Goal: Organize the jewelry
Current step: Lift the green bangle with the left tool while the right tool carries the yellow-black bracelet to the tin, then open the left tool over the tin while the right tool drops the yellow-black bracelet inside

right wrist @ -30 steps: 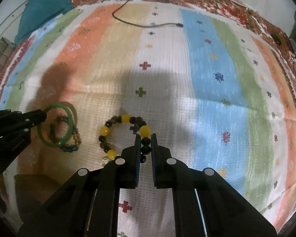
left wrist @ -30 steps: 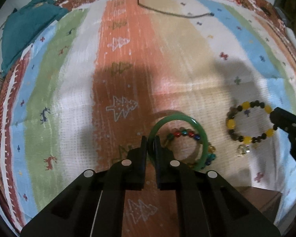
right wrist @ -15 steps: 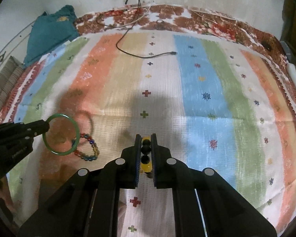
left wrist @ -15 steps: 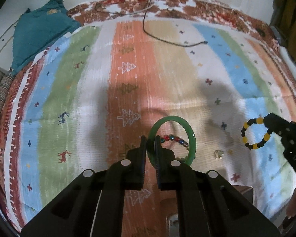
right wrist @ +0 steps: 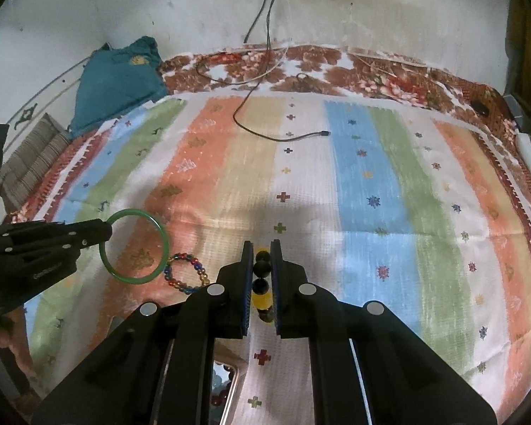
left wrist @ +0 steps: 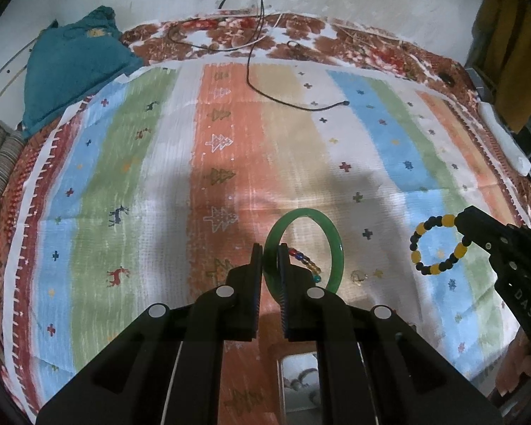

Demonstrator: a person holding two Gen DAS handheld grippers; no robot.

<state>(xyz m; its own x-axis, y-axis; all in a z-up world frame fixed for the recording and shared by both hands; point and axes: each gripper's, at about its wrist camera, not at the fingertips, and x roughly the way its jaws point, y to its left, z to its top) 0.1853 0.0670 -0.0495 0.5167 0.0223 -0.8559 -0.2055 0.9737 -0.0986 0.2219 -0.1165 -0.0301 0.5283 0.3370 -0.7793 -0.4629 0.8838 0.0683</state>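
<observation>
The left gripper (left wrist: 267, 252) has its jaws clamped on the rim of the smooth green glass-like bangle (left wrist: 331, 244), holding it lifted over the striped woven bedspread (left wrist: 131, 177). The grip is on 1 thin edge only, so the hard, slick ring could pivot or slip out and drop onto the string of red, blue and amber beads (right wrist: 186, 273) lying on the bed just under it. Beside that lies a small clear trinket (left wrist: 357, 276), easy to overlook. Further right, the right gripper (right wrist: 262, 255) has its jaws pinched on 2 or 3 beads of the black-and-yellow beaded bracelet (left wrist: 437, 244), which hangs loose; its elastic might stretch or the beads roll free.
</observation>
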